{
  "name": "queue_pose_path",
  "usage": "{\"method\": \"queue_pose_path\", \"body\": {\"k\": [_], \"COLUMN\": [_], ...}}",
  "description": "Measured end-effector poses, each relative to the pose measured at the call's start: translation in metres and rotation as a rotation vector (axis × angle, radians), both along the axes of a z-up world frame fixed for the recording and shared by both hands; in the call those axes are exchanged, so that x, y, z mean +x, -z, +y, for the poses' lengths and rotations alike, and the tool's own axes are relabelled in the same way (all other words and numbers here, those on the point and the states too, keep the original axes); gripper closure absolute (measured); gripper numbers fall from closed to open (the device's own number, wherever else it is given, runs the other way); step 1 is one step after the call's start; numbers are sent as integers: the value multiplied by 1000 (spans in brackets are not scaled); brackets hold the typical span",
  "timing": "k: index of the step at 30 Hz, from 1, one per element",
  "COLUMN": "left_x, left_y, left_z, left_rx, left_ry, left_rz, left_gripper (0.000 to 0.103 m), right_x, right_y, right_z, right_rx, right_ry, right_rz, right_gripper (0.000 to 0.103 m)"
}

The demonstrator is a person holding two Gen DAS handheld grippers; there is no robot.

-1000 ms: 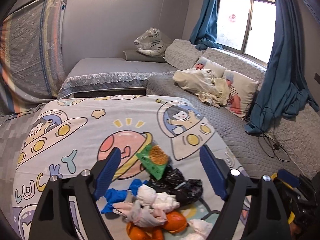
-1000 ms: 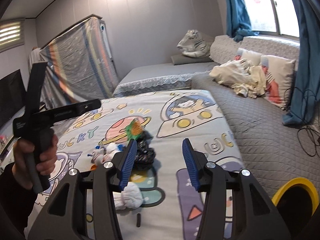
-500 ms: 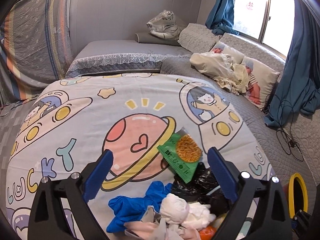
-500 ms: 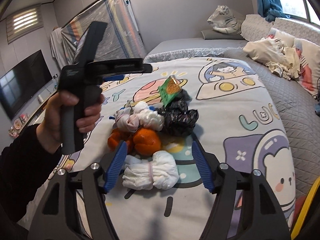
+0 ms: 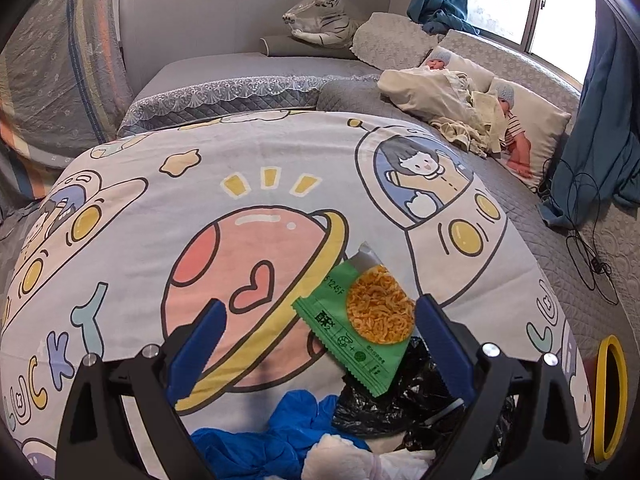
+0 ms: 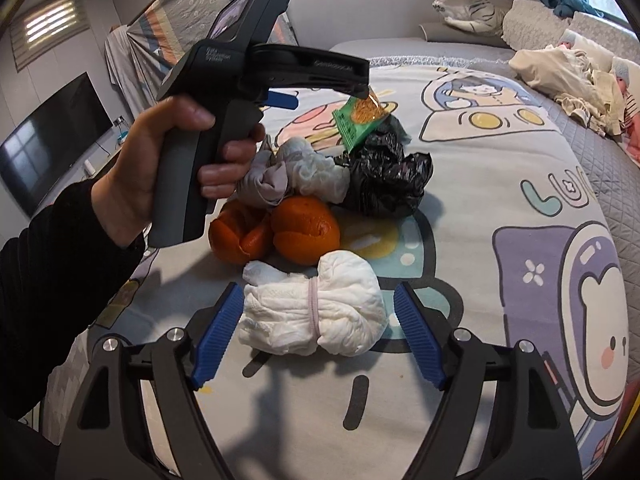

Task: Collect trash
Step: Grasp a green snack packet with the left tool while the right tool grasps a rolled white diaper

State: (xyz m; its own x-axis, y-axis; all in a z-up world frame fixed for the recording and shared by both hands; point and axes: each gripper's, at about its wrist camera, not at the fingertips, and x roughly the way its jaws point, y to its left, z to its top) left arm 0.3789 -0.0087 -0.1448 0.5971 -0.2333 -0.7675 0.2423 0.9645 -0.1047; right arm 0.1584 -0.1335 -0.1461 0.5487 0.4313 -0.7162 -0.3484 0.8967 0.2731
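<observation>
A pile of trash lies on the cartoon bedspread (image 5: 280, 152). A green snack wrapper (image 5: 362, 320) rests on a crumpled black plastic bag (image 5: 400, 404), beside a blue glove (image 5: 256, 444) and white tissue (image 5: 344, 462). My left gripper (image 5: 320, 340) is open, its fingers either side of the wrapper and above it. In the right wrist view, a rolled white diaper (image 6: 316, 308) lies nearest, behind it orange peels (image 6: 276, 232), the black bag (image 6: 388, 184) and the wrapper (image 6: 360, 116). My right gripper (image 6: 318, 328) is open around the diaper, not closed on it.
A yellow-rimmed bin (image 5: 608, 396) stands at the bed's right edge. A grey quilted bed (image 5: 520, 208) with pillows, crumpled cloth (image 5: 448, 104) and a plush tiger (image 5: 324, 12) lies beyond. A cable (image 5: 588, 240) trails by blue curtains (image 5: 600, 128). A TV (image 6: 52, 140) hangs at left.
My left gripper has moved forward and down over the pile, the wrapper now between its fingers. My right gripper has closed in on the white diaper, now between its open fingers.
</observation>
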Motion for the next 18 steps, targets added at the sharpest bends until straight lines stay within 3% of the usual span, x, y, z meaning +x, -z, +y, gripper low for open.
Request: {"method": "queue_pose_path", "body": {"k": [5,11,12,13,16,18], "left_x": [6,10,11,11,12,10], "left_y": [6,12,13,14,14,12], "left_z": [-10,-19,-19,-19,-23,-28], "left_rx": [10,-1,-11,-19,-50,-55], "left_ry": [28,48,50,50,66,81], "left_rz": [27,58,64,68,86,82], "left_gripper": [12,34,42,60,86,97], "right_x": [3,7,7,6,7,8], "right_y": [7,13,14,13,14,14], "right_z": [1,4,5,5,5,3], "right_rx": [-5,1,5,3,4,14], "right_ry": [1,-1,-6,-8,-6,-2], "right_rz": [25,42,45,45,44,46], "right_gripper": [30,35,38,40,43,45]}}
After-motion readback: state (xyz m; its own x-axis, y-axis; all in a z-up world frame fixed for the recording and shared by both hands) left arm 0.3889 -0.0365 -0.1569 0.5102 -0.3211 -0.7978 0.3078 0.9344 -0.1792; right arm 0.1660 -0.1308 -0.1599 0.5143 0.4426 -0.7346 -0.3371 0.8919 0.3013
